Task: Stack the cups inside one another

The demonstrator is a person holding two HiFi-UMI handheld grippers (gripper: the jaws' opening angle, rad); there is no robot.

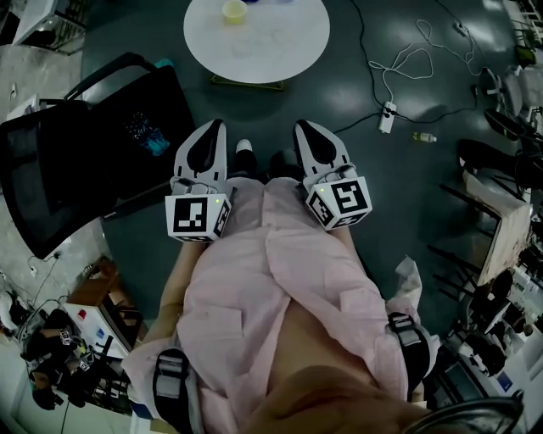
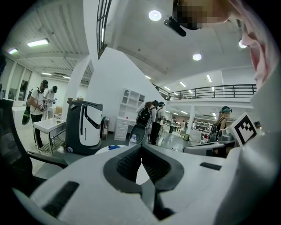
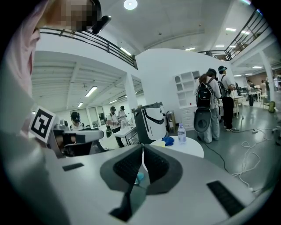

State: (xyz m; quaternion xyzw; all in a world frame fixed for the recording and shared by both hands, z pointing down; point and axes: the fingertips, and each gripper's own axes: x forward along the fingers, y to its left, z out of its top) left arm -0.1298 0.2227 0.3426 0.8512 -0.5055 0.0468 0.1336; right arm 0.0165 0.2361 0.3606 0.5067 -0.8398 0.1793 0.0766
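Nothing is being gripped yet; the round white counter (image 1: pixel 271 51) is lying at twelve o'clock.
The left claw (image 1: pixel 215 127) is sitting shut on nothing; the right claw (image 1: pixel 305 129) is likewise pinching closed and empty, probably because the yellow plastic cup (image 1: pixel 234 10), sitting with a blue item (image 3: pixel 168 140) on that counter, is lying well out of reach.

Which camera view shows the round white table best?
The head view: the round white table is seen from above, nearly whole. Both gripper views show it edge-on, partly hidden behind their own jaws.
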